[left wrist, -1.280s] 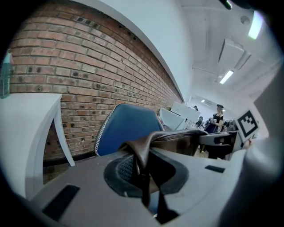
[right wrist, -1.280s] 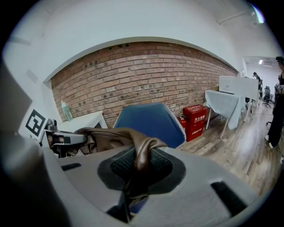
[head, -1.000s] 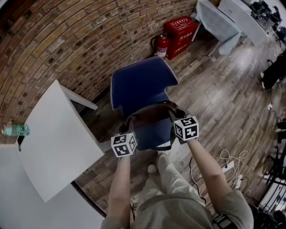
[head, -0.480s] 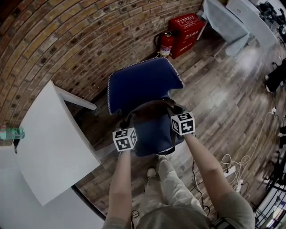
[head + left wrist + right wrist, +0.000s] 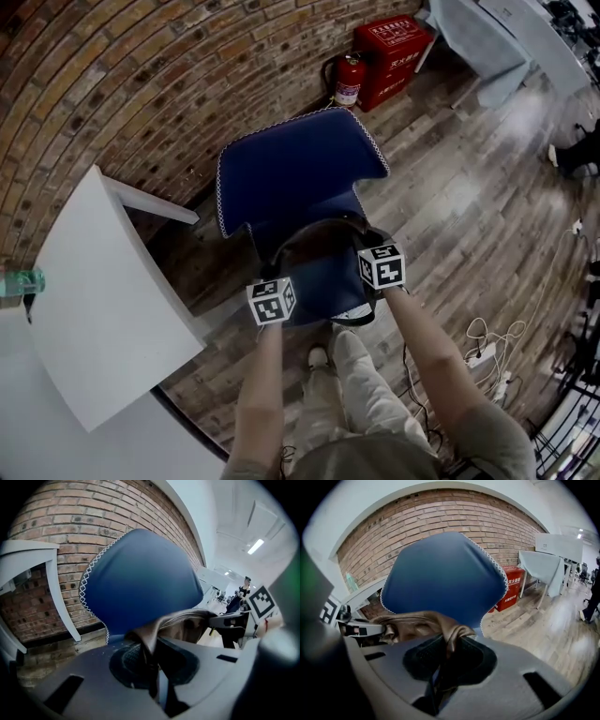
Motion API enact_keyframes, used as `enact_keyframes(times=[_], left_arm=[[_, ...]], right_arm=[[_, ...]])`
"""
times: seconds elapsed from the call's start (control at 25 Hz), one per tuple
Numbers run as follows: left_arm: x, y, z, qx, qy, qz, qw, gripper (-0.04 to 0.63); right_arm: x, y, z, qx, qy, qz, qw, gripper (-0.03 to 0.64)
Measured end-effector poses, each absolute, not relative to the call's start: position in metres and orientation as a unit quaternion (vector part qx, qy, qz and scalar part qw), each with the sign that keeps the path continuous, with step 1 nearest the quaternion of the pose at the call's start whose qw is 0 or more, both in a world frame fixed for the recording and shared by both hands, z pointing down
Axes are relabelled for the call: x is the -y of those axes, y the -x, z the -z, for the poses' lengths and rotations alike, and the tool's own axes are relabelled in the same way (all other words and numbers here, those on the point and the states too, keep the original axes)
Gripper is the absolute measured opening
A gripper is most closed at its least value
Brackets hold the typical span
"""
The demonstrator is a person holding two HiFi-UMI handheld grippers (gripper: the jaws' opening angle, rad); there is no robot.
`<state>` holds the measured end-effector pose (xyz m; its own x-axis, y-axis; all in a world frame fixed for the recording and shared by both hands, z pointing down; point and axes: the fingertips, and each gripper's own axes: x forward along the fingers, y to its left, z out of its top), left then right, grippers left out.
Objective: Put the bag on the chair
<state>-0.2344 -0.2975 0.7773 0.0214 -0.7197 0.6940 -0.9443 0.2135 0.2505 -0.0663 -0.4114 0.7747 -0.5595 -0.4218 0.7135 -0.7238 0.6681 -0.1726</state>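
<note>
Dim, soft indoor light; heavy fisheye curvature, dark vignetted corners, blurred near foreground.

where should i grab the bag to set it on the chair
By the brown strap, one end per gripper, coming from the open front of the chair. It arches clear above the bag and is thin enough for the fingers; the left gripper and right gripper are each shut on it.

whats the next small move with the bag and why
Probably lower both together, straight down, until the bag settles on the chair. The left hand-held gripper and the right hand-held gripper each pinch the bag's brown top edge, and the head view shows it over the seat, in front of the backrest. Whether its base rests there yet is hidden, so don't open.
</note>
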Motion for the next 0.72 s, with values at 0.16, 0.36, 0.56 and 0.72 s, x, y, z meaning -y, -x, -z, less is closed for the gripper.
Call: enact_keyframes(times=[0.16, 0.36, 0.56, 0.72], left_arm=[[0.288, 0.223, -0.782, 0.680, -0.613, -0.145, 0.374, 0.023], [0.278, 0.215, -0.786, 0.684, -0.604, -0.134, 0.385, 0.023], [0.268, 0.207, -0.791, 0.681, -0.604, -0.136, 0.390, 0.023], [0.255, 0.202, -0.799, 0.677, -0.604, -0.138, 0.398, 0.023]], right_arm=[[0.401, 0.055, -0.782, 0.851, -0.338, -0.233, 0.327, 0.054], [0.395, 0.050, -0.783, 0.851, -0.342, -0.237, 0.321, 0.055], [0.385, 0.043, -0.789, 0.847, -0.347, -0.240, 0.322, 0.058], [0.374, 0.036, -0.797, 0.843, -0.350, -0.244, 0.329, 0.064]])
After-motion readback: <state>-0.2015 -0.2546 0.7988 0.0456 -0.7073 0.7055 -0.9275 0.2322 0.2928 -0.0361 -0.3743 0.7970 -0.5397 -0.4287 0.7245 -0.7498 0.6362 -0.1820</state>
